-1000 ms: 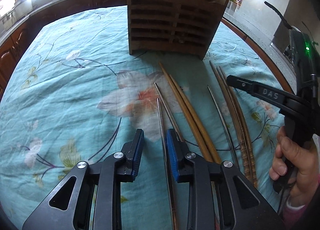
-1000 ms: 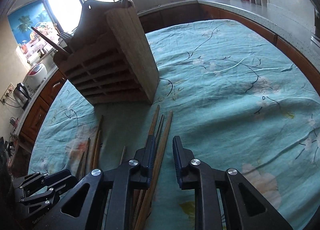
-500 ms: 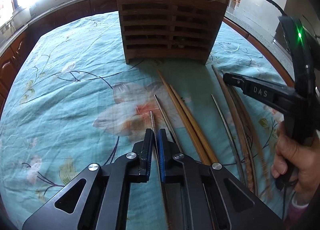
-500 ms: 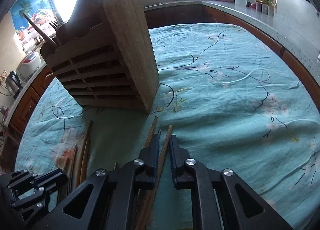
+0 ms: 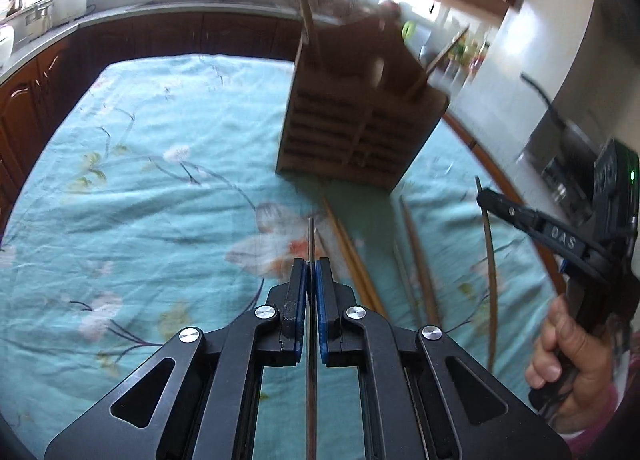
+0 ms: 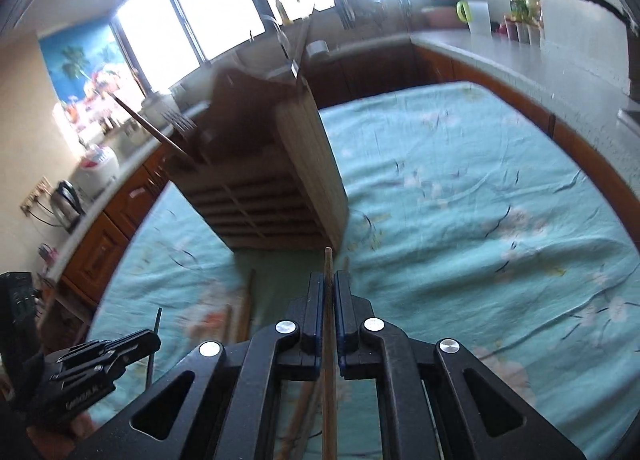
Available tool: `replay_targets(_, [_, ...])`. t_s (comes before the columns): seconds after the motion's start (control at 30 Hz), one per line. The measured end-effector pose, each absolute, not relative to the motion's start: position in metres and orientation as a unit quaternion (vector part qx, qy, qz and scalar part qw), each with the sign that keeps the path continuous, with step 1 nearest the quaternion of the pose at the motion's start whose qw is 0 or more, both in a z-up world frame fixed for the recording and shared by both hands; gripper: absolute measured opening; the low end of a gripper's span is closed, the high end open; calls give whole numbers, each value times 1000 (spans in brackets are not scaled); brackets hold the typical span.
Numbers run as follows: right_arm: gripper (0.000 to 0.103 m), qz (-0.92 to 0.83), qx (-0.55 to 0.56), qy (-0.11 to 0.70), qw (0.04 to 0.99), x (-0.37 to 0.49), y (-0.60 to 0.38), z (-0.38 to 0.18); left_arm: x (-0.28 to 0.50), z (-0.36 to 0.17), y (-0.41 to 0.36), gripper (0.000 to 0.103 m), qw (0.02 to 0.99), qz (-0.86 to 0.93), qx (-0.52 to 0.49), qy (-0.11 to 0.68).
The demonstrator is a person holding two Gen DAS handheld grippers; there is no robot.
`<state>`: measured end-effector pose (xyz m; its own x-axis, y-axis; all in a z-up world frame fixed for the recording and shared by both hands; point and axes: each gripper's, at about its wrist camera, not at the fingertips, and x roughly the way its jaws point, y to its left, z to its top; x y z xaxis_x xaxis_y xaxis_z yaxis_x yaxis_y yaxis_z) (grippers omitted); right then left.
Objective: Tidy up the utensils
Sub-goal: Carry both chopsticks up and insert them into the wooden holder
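My left gripper [image 5: 311, 266] is shut on a thin metal chopstick [image 5: 311, 238] and holds it above the teal floral tablecloth [image 5: 140, 195]. My right gripper [image 6: 328, 280] is shut on a wooden chopstick [image 6: 328, 260], also lifted; it shows in the left wrist view [image 5: 490, 260] too. The slatted wooden utensil holder [image 5: 352, 127] stands upright ahead of both grippers and shows in the right wrist view [image 6: 272, 187], with a few utensils sticking out of its top. Several wooden chopsticks [image 5: 352, 256] lie on the cloth in front of the holder.
Kitchen counters and dark wood cabinets [image 5: 36, 99] ring the table. A rice cooker [image 6: 98, 171] and kettle [image 6: 66, 199] stand on the counter at left. Jars and a cup [image 6: 478, 17] stand on the far counter.
Both grippers have closed on a chopstick each and lifted them off the cloth. Both views have risen and tilted, so the holder looks farther away.
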<state>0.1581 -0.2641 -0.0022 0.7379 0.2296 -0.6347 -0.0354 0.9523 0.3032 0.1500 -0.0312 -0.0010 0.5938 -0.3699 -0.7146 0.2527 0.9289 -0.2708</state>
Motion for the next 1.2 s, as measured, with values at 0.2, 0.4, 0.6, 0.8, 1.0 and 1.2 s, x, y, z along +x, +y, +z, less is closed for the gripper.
replay_targets(0.2, [5, 89, 142, 307, 937, 136, -263, 40, 137, 38, -18, 4, 903, -186, -92, 377])
replay_targets(0.4, [5, 106, 148, 258, 949, 117, -266, 79, 127, 70, -10, 4, 913, -198, -105, 341])
replay_targets(0.6, [5, 112, 143, 222, 958, 111, -264, 106, 123, 90, -8, 4, 921, -201, -106, 317])
replay_targets(0.8, [5, 112, 139, 204, 962, 114, -264, 119, 128, 103, -6, 4, 927, -197, -108, 301])
replay_targets(1.0, [5, 110, 140, 196, 964, 118, -264, 124, 134, 113, -6, 4, 931, -194, -114, 288])
replay_targets(1.2, [5, 108, 141, 181, 967, 126, -267, 131, 146, 126, -6, 4, 936, -190, -120, 271])
